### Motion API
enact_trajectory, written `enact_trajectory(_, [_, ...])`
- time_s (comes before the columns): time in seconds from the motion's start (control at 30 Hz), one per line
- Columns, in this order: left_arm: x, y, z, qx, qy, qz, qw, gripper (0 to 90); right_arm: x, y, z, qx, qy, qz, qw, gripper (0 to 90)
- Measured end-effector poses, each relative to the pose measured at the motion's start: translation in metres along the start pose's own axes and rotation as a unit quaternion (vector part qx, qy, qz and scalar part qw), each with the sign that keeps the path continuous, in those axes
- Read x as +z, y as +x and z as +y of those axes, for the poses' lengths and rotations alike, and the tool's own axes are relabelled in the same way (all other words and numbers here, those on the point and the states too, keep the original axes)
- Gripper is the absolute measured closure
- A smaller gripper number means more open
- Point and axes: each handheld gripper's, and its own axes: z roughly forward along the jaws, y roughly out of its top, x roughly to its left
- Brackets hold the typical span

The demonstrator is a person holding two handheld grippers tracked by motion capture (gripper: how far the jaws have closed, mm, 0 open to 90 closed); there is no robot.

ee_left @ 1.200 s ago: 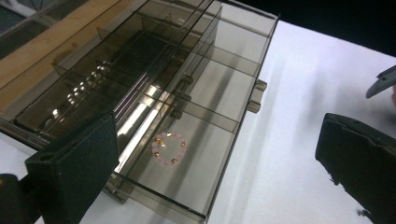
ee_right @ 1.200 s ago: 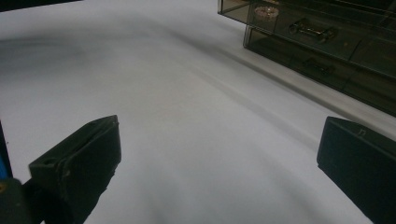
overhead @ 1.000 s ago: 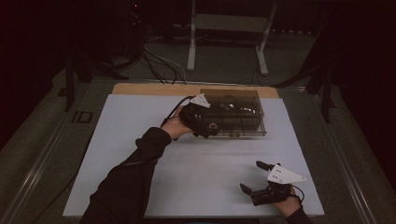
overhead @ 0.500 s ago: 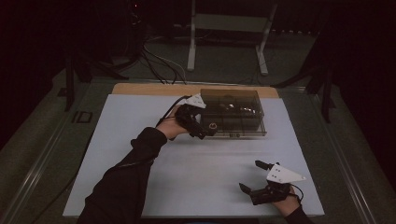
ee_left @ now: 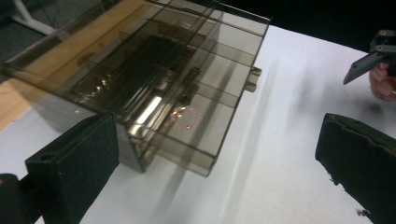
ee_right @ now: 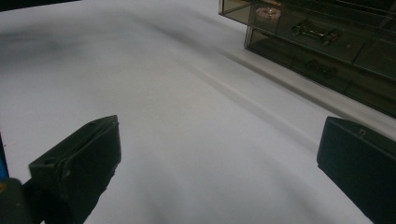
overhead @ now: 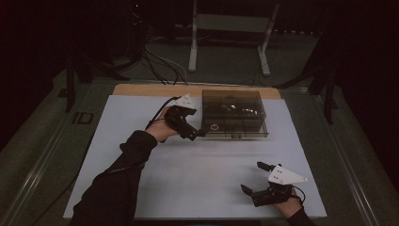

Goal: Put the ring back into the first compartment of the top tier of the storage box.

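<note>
A smoky see-through drawer box [overhead: 234,113] stands at the back middle of the white table top [overhead: 188,183]. My left gripper [overhead: 195,134] is open at the box's front left corner. In the left gripper view that corner of the drawer box [ee_left: 154,79] sits between the wide-apart jaws of my left gripper [ee_left: 217,149]. A low drawer there sticks out a little, with a small ring [ee_left: 184,116] inside it. My right gripper [overhead: 256,179] rests open near the table's front right, over bare table and holding nothing. The right gripper view has the drawer box [ee_right: 327,37] at its upper right.
A wooden strip [overhead: 155,89] runs along the table's far edge. Beyond it stand metal stand legs [overhead: 226,42] and loose cables [overhead: 160,61] on the dark floor. The person's left sleeve [overhead: 117,183] lies across the table's left half.
My left gripper has drawn back left and toward the person, from the box's front to its front left corner. My right gripper has stayed put.
</note>
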Motion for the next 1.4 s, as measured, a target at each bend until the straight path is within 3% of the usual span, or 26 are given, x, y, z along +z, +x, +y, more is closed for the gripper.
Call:
enact_trajectory(0.83, [-0.054, 0.005, -0.041, -0.023, -0.011, 0.041, 0.9988, 1.3, 0.002, 0.001, 0.0, -0.002, 0.003, 0.002, 1.0, 0.0])
enact_trajectory(1.4, [-0.077, -0.008, -0.075, -0.041, -0.023, 0.054, 0.9974, 1.3, 0.003, 0.001, 0.0, -0.003, 0.005, 0.003, 1.0, 0.0])
